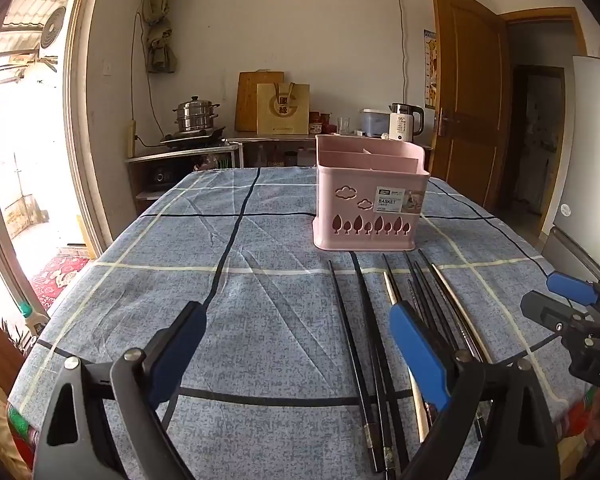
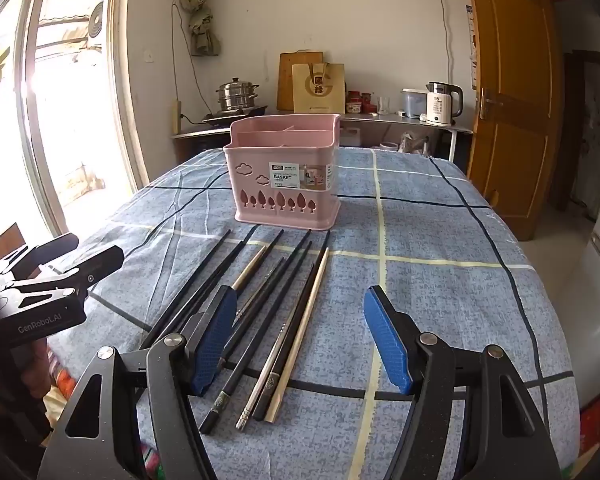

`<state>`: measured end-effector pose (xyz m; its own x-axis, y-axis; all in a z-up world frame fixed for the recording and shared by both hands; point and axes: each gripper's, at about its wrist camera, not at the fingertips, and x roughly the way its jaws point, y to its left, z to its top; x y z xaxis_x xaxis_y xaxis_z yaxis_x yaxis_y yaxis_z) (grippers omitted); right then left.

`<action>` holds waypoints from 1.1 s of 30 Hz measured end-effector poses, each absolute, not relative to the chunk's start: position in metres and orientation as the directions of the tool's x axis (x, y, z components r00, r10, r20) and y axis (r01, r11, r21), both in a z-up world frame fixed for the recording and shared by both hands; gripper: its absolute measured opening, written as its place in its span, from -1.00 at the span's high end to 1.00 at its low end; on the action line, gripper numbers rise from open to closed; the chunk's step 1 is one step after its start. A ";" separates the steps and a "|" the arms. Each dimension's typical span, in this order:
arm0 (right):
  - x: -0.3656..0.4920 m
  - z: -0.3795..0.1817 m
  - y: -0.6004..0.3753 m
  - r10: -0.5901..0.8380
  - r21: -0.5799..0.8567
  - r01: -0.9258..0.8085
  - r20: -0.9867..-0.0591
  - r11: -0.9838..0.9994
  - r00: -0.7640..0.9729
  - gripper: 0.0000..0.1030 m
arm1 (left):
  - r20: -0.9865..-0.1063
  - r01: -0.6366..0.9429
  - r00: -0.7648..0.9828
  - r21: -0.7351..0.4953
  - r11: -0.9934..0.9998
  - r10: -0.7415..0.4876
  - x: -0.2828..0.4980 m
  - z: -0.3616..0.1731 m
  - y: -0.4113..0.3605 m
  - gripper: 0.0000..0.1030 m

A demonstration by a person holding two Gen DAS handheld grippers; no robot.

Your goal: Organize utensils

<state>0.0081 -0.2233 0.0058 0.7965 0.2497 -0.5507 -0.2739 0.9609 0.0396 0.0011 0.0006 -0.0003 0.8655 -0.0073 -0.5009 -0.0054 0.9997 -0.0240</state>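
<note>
Left wrist view: left gripper (image 1: 300,344) jaws wide open, holding nothing, above the tablecloth (image 1: 220,300). Chopsticks (image 1: 364,320) lie flat, partly under its right finger and just beyond it. Pink basket (image 1: 366,208) stands upright farther ahead, right of jaw centre. Right wrist view: right gripper (image 2: 300,336) also wide open, empty; chopsticks (image 2: 296,304) run from between the jaws leftward under the left finger, tips toward the basket (image 2: 284,184) ahead.

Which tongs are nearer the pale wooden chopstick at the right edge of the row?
Right, though only slightly. The right tongs hang open directly over the pale wooden chopstick; the left tongs, also open, sit left of it.
</note>
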 end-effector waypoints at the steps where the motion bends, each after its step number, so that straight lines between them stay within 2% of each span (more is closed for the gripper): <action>1: 0.008 0.006 -0.223 0.251 0.042 -0.274 -0.548 0.961 0.798 -0.29 | -0.503 -0.005 0.864 -0.027 1.000 -0.009 0.002 -0.001 0.001 -0.84; 33: 0.007 0.007 -0.223 0.258 0.053 -0.275 -0.543 0.960 0.799 -0.29 | -0.491 -0.004 0.871 -0.025 1.000 -0.009 -0.003 0.007 -0.004 -0.84</action>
<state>0.0066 -0.2231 0.0066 0.7991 0.2584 -0.5429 -0.2747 0.9601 0.0525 -0.0033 -0.0036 0.0067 0.8712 -0.0087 -0.4909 -0.0042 0.9997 -0.0252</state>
